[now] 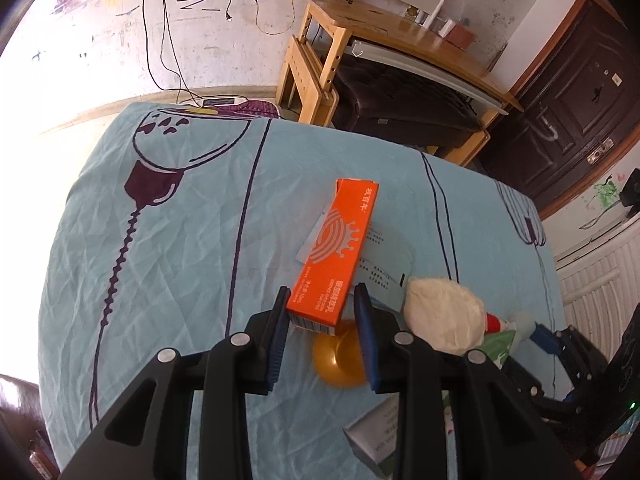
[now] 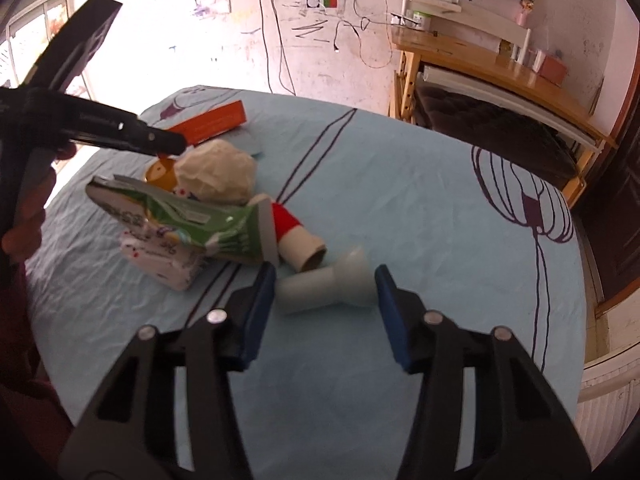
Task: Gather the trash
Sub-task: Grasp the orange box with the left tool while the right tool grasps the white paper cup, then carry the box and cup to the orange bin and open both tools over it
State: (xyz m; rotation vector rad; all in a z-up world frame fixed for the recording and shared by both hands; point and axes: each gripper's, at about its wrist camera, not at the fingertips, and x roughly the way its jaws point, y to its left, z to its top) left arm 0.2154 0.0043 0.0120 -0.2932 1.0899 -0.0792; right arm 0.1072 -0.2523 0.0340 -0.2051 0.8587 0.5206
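Straddling bottle [image 2: 326, 286] mid-table, perhaps touching: claw [image 2: 325, 280]

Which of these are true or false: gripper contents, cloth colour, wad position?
1. The left gripper holds an orange box. True.
2. The cloth is red. False: it is light blue with dark purple drawings.
3. A pale funnel lies between the fingers of the right gripper. True.
4. The white wad sits alone, far from the other trash. False: it lies right behind the green carton.
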